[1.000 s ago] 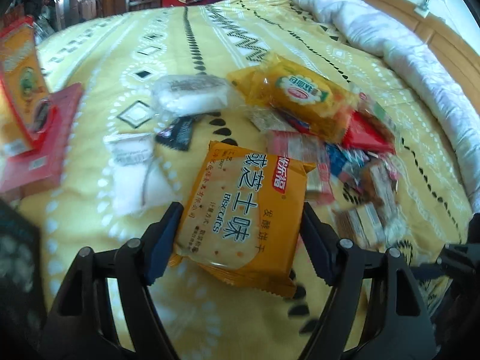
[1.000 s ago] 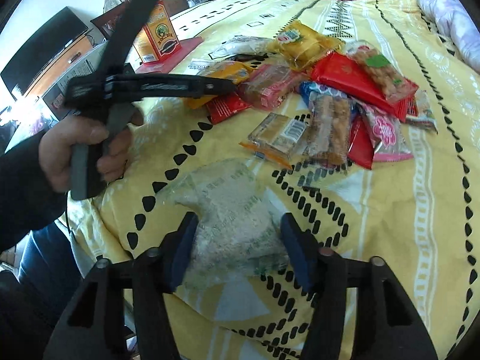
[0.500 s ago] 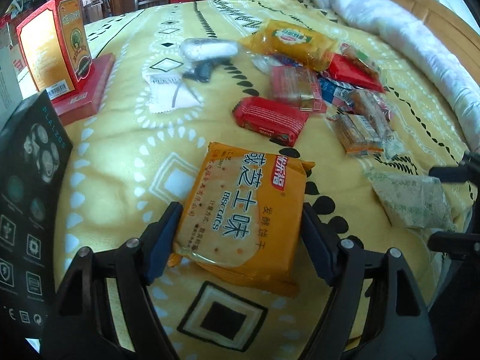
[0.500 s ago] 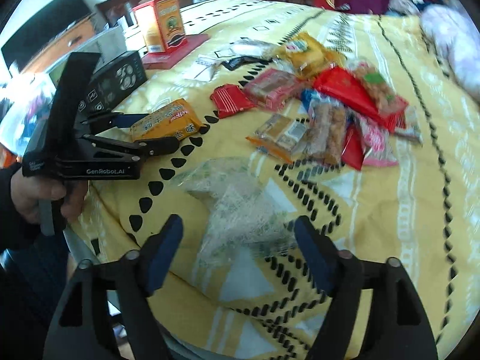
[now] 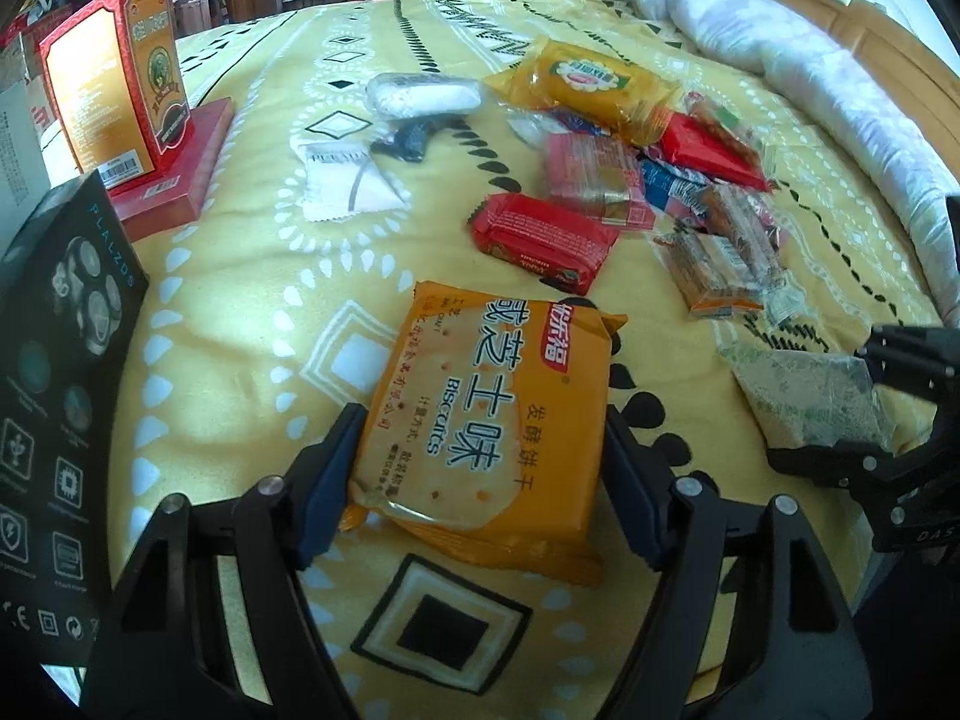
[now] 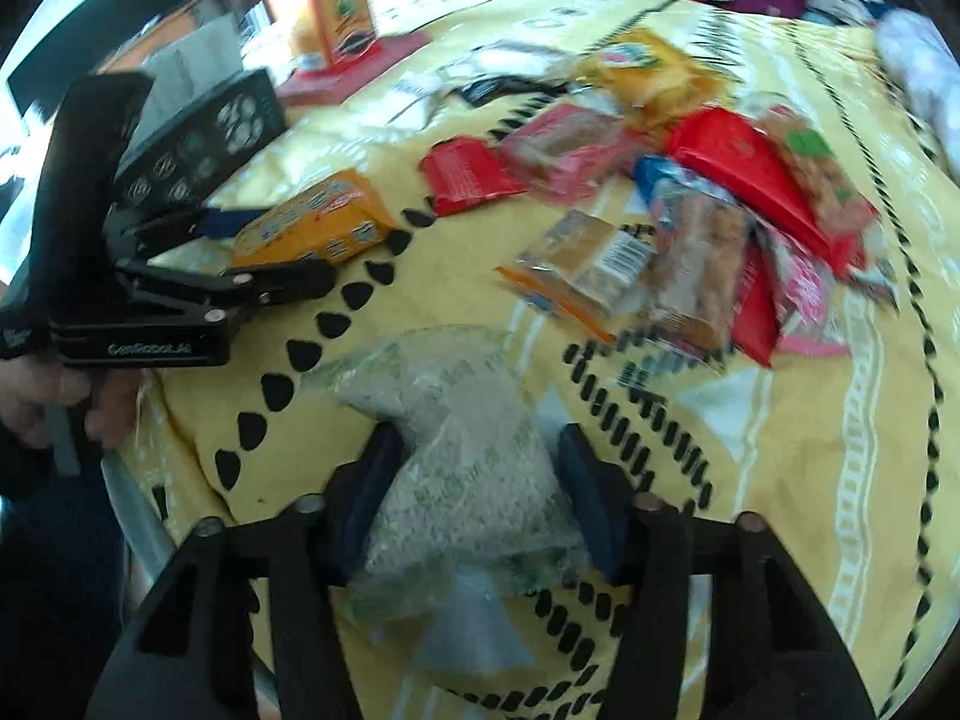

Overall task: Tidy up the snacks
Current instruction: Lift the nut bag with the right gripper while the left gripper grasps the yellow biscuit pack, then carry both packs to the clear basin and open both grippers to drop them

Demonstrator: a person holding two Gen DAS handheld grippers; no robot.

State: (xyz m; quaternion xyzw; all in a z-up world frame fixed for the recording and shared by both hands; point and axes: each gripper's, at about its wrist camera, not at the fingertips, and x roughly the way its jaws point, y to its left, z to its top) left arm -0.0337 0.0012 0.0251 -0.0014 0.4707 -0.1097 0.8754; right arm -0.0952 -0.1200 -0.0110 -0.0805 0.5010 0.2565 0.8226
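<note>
Sorting step, both hands busy: orange biscuit pack (image 5: 486, 420) sits between the left gripper (image 5: 480, 474) pads, jaws closing and pressed to its sides, near side of the red wafer pack (image 5: 543, 240). Right gripper (image 6: 474, 498) jaws closing around the clear green-printed bag (image 6: 462, 450), right of the biscuit pack; contact looks made though blurred. Next, probably: carry each clear of the heap (image 5: 690, 180), set down by kind

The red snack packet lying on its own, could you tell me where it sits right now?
In the left wrist view, the red snack packet lies mid-bedspread, just beyond the orange biscuit pack, at the near edge of the snack pile.
</note>
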